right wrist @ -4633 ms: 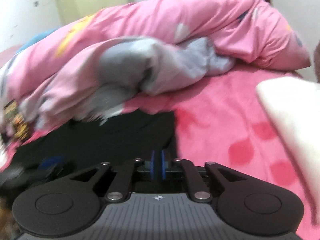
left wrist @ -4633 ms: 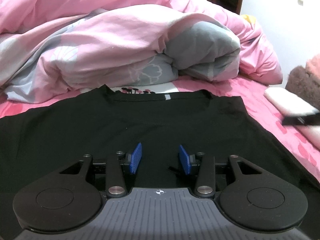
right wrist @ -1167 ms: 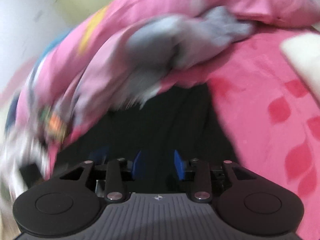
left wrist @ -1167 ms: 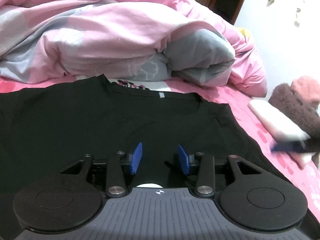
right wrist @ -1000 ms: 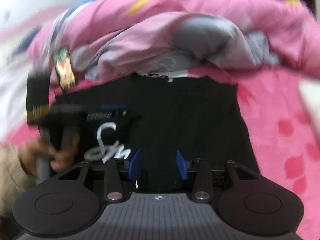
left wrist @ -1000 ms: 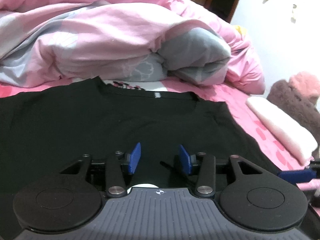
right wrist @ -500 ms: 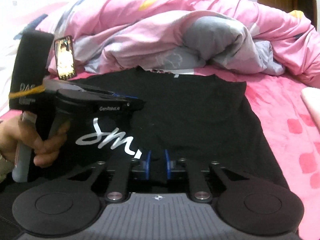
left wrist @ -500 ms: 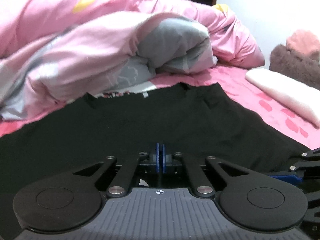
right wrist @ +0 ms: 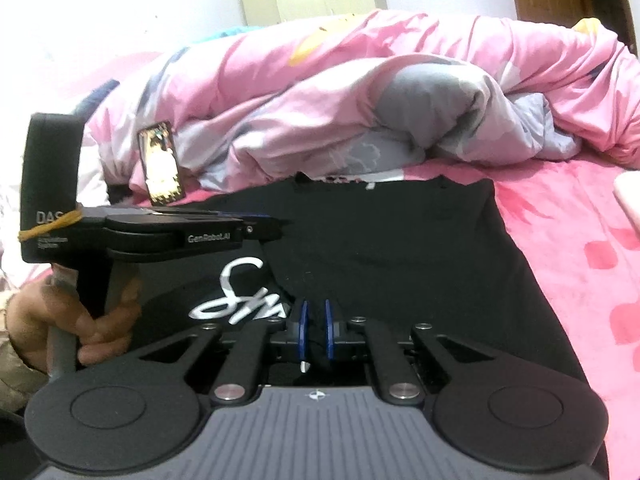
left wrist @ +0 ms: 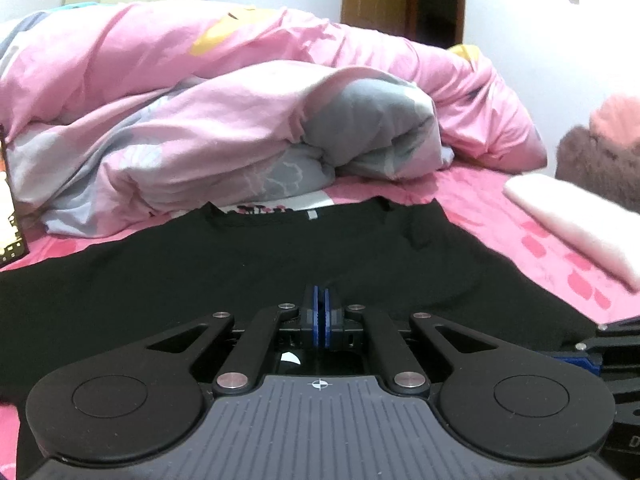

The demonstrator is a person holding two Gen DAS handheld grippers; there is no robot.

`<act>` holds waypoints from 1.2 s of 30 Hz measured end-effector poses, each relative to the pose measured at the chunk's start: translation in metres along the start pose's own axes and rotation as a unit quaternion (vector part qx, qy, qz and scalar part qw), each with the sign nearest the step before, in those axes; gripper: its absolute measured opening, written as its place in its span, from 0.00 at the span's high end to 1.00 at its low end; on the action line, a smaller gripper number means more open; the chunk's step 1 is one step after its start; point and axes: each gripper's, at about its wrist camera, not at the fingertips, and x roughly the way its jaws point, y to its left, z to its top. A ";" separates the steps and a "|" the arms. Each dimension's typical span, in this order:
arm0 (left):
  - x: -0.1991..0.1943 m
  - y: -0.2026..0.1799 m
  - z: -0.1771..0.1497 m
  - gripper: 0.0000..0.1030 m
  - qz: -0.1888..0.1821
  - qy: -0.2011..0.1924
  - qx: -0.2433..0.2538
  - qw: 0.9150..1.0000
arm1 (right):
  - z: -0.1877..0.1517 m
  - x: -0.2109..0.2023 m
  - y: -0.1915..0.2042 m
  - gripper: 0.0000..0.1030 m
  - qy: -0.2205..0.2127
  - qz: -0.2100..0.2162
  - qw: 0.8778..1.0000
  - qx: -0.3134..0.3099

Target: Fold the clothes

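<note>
A black T-shirt (left wrist: 248, 280) is laid flat on the pink bed (left wrist: 492, 216). Left tool (left wrist: 320, 304) is pinched tight on its near hem, at 6 o'clock. Right tool (right wrist: 314, 322) is closing, shirt fabric between narrow pads

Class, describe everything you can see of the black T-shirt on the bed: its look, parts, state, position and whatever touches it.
The black T-shirt is soft, thin-looking fabric spread over the pink bedsheet, neckline with a small pale tag toward the rumpled duvet. White script lettering shows where its near part is lifted. The left gripper is shut on its near edge. The right gripper pinches a bunch of cloth, jaws closing.
</note>
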 end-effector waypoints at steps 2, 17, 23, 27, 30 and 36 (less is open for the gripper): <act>0.000 0.000 -0.001 0.99 0.005 0.001 0.001 1.000 | 0.000 -0.001 0.000 0.92 0.001 0.010 1.000 0.003; -0.006 0.027 0.000 0.93 0.020 0.016 -0.046 0.999 | 0.011 -0.041 -0.069 0.59 -0.056 -0.030 0.988 0.143; 0.017 0.022 0.026 0.81 -0.028 0.048 -0.042 0.998 | 0.021 -0.046 -0.121 0.58 -0.024 -0.113 0.976 0.183; 0.034 0.011 0.028 0.73 -0.030 0.061 -0.028 0.997 | 0.013 -0.047 -0.116 0.58 -0.023 -0.091 0.980 0.172; 0.051 0.005 0.030 0.73 -0.035 0.086 -0.010 0.996 | 0.012 -0.043 -0.108 0.61 -0.022 -0.089 0.983 0.157; 0.053 -0.001 0.038 0.72 -0.059 0.096 0.002 0.994 | 0.009 -0.058 -0.089 0.61 -0.016 -0.027 0.986 0.161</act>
